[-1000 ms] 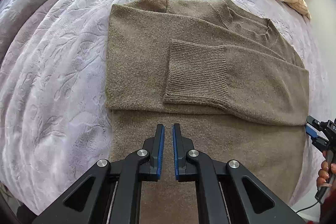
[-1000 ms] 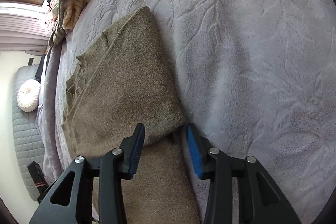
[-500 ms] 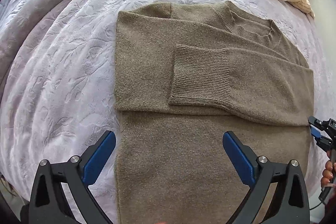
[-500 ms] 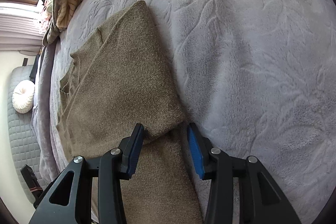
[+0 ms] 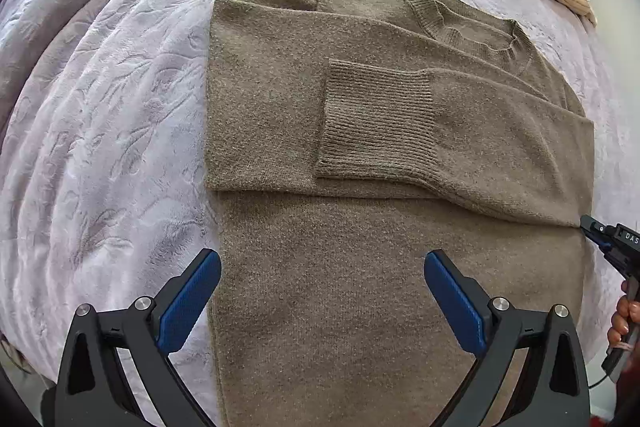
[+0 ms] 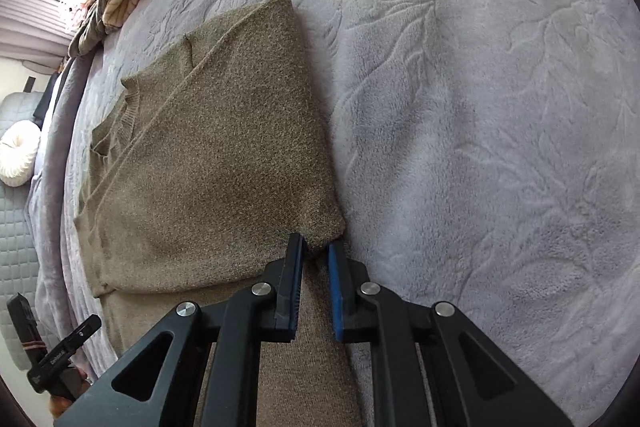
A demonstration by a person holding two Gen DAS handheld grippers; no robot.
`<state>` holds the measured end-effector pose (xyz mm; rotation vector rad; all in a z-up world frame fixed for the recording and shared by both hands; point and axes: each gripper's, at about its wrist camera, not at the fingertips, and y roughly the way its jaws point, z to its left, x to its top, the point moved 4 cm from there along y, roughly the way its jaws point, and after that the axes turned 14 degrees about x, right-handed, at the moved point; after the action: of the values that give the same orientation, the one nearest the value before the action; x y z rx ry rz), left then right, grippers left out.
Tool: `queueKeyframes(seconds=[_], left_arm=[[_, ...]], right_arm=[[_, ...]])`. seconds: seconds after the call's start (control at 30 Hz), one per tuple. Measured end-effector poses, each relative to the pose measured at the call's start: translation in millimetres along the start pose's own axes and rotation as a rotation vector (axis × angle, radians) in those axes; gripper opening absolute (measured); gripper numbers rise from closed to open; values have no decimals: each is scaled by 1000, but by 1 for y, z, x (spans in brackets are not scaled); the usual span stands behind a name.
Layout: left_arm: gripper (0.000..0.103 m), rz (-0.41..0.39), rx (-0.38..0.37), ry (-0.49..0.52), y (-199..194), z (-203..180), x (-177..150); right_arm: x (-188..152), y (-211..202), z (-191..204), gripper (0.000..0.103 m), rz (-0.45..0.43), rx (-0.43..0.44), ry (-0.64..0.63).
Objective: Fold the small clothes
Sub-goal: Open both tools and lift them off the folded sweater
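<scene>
On the bed (image 5: 120, 107), the sweater (image 5: 360, 287) lay flat with both sleeves already folded in, the left gripper (image 5: 322, 301) released above it, the right gripper (image 6: 316, 291) nearly clenched on its side edge, the final fold remaining.

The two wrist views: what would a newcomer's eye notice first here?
First the brown sweater, flat in the middle of the pale purple blanket, its sleeves folded across the chest. Next the left gripper, wide open over the lower part, and the right gripper, pinching the sweater's right edge.

Right claw (image 6: 314, 251) now pinching sweater (image 6: 208, 147)
</scene>
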<state>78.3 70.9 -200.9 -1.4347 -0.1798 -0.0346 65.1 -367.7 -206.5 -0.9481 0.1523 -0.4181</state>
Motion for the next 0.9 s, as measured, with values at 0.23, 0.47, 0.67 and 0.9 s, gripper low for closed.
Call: queueKeyframes(seconds=[0.23,0.47,0.67,0.9], left_arm=[[101,-1,12,13,-7,1,-8],[101,3,15,26,-13,5,-13],[101,0,15,36,-21,7,-18],[101,6,2,49,-27,5,-24]], right_arm=[[-6,-11,-4,16,8,-38,19],[-16,-24,-8,16,11,-41,54],[-32,-30,1,20,23,-28,64],[-59,-24,25,36,70,-22,12]])
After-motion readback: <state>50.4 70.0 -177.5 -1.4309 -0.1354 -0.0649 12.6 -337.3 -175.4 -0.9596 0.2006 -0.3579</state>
